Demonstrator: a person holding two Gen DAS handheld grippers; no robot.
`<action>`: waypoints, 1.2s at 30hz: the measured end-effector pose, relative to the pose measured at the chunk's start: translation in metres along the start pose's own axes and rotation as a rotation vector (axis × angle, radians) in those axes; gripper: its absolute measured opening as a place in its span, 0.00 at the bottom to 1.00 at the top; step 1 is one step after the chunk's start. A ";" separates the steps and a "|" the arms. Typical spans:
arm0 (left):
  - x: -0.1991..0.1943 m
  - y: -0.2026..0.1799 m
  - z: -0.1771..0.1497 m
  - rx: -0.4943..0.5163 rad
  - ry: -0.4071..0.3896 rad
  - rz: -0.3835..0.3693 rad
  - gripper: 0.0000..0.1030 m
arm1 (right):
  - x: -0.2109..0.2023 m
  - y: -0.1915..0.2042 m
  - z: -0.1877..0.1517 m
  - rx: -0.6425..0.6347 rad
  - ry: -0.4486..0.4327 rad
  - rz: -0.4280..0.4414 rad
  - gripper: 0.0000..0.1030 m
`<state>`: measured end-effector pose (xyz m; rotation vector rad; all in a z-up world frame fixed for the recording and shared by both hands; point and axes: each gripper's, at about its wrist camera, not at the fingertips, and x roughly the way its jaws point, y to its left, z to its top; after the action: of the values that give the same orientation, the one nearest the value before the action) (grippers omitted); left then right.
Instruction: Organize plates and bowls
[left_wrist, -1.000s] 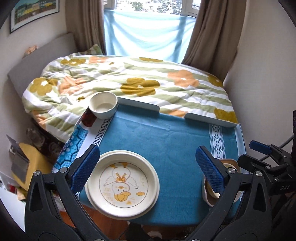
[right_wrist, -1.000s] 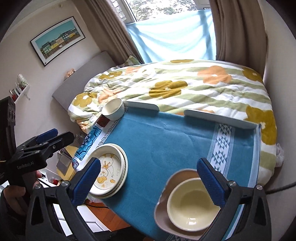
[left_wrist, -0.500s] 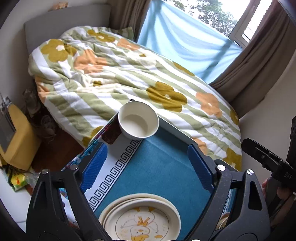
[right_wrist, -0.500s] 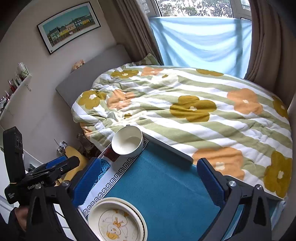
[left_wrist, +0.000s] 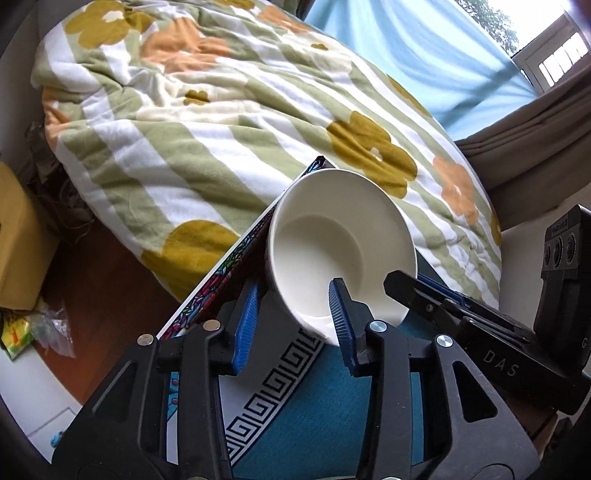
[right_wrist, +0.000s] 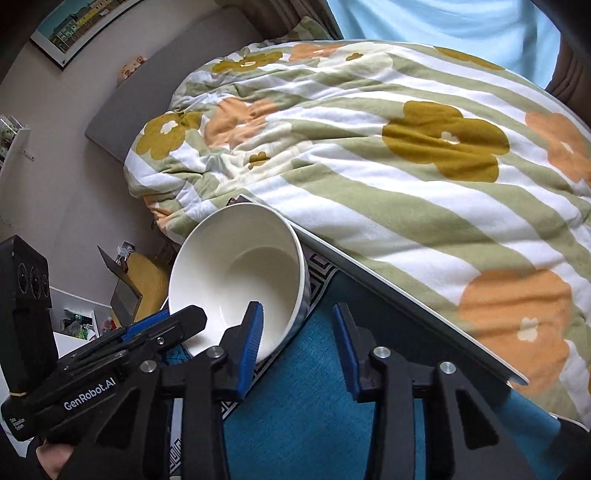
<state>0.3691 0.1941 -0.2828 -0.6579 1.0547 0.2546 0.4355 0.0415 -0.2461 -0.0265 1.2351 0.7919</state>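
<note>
A white bowl (left_wrist: 325, 236) stands on the far left corner of the teal-clothed table (left_wrist: 295, 424), against the bed. My left gripper (left_wrist: 293, 317) straddles the bowl's near rim, right finger inside and left finger outside. Its jaws are closing and a dark gap still shows at the outer wall. From the other side my right gripper (right_wrist: 297, 332) straddles the bowl (right_wrist: 240, 266) too, with its left finger inside. Those jaws are also closing, and cloth shows between the wall and the right finger. Each gripper appears in the other's view: the right (left_wrist: 461, 314), the left (right_wrist: 147, 332).
A flowered quilt (left_wrist: 221, 110) on the bed lies right behind the table. A grey rail (right_wrist: 406, 295) runs along the table's far edge. A yellow box (left_wrist: 14, 240) and clutter sit on the floor at left. A hand (right_wrist: 51, 461) holds the left gripper.
Both grippers have swung forward and down to the white bowl at the far left corner, and their jaws have narrowed around its rim. The duck plates and the other bowl have left view.
</note>
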 end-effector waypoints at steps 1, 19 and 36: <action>0.002 0.000 0.001 0.004 0.002 0.002 0.32 | 0.004 0.000 0.002 0.003 0.002 0.003 0.33; -0.003 -0.011 -0.002 0.060 -0.044 0.083 0.18 | 0.014 0.001 0.005 -0.020 -0.005 0.020 0.16; -0.129 -0.111 -0.087 0.247 -0.166 0.008 0.18 | -0.146 0.012 -0.076 0.019 -0.196 -0.040 0.16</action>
<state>0.2985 0.0678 -0.1576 -0.4032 0.9109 0.1787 0.3509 -0.0579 -0.1452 0.0408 1.0531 0.7305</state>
